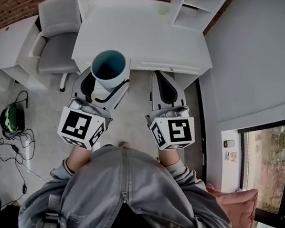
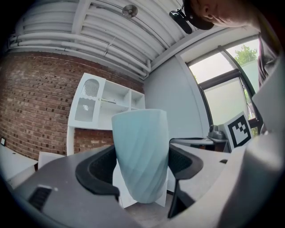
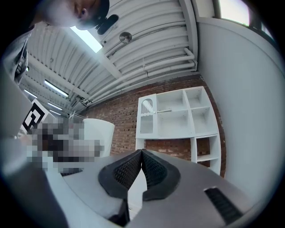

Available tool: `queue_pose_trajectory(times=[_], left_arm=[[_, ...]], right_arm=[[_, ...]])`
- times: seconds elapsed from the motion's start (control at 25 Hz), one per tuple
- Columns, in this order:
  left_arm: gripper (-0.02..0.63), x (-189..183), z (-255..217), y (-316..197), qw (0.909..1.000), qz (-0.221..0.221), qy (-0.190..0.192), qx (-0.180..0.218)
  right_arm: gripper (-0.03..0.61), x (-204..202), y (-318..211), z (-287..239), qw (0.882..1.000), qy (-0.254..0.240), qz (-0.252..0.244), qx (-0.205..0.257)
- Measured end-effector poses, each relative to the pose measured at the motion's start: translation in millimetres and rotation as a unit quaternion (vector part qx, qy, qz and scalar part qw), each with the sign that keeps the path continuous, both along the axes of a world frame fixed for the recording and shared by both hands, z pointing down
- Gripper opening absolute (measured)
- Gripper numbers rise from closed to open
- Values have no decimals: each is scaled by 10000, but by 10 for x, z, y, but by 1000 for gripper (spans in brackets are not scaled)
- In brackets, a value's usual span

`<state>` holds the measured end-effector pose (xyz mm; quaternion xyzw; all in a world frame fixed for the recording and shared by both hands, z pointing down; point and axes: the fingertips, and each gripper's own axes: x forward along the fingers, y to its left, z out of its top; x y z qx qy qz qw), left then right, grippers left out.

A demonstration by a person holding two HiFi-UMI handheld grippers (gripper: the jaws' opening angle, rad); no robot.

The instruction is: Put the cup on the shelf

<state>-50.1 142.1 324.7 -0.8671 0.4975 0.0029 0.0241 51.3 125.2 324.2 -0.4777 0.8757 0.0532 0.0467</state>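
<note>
A pale blue ribbed cup [image 1: 108, 68] stands upright between the jaws of my left gripper [image 1: 103, 82], held in the air in front of the white desk. In the left gripper view both black pads press the sides of the cup [image 2: 141, 156]. My right gripper [image 1: 163, 85] hangs beside it to the right, its jaws shut with nothing between them; the right gripper view shows its pads [image 3: 129, 171] touching at the tips. The white shelf unit [image 3: 178, 116] with open compartments rises against the brick wall ahead, above the desk; it also appears behind the cup as the shelf unit [image 2: 104, 105].
A white desk [image 1: 144, 34] lies straight ahead under the shelf uprights. A grey chair [image 1: 56, 34] stands to its left. Cables and a green object [image 1: 10, 117] lie on the floor at left. A grey wall and a window [image 1: 275, 168] close off the right side.
</note>
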Motion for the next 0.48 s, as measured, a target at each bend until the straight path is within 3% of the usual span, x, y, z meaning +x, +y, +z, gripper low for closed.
queue_pose_trajectory(times=[0.48], left_arm=[[351,30,13,-342,9999,-126,-23,-16]], right_arm=[[26,99,-330,0,10000,-7,-72,18]])
